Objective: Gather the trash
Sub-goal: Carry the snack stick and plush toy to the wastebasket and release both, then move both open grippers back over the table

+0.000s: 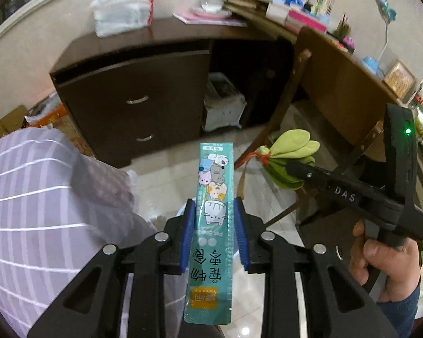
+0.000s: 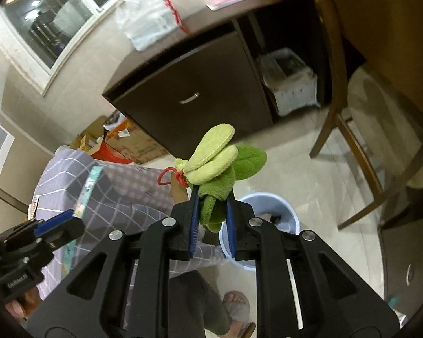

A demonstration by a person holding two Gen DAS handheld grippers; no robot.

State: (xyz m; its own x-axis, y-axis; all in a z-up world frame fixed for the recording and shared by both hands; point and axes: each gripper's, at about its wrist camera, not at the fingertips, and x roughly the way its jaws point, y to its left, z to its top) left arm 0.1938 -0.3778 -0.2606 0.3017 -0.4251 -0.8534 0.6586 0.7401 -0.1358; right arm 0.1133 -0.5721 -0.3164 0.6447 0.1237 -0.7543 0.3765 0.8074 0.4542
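Observation:
My left gripper (image 1: 214, 214) is shut on a long teal pet-snack wrapper (image 1: 215, 197) printed with cartoon cats, held upright in the air. My right gripper (image 2: 211, 205) is shut on a green plush leaf bundle (image 2: 220, 163) tied with a red cord; it also shows in the left wrist view (image 1: 287, 152). A light blue trash bin (image 2: 284, 211) stands on the floor right below the right gripper. The left gripper (image 2: 56, 222) with the wrapper (image 2: 88, 186) appears at the left of the right wrist view.
A dark wooden desk (image 1: 132, 95) with drawers stands ahead, with a white plastic bag (image 1: 121, 5) on top. A wooden chair (image 2: 352, 112) is at the right. A white basket (image 1: 222, 104) sits under the desk. Cardboard boxes (image 2: 121, 138) lie at the left. The person's plaid sleeve (image 1: 42, 197) fills the left.

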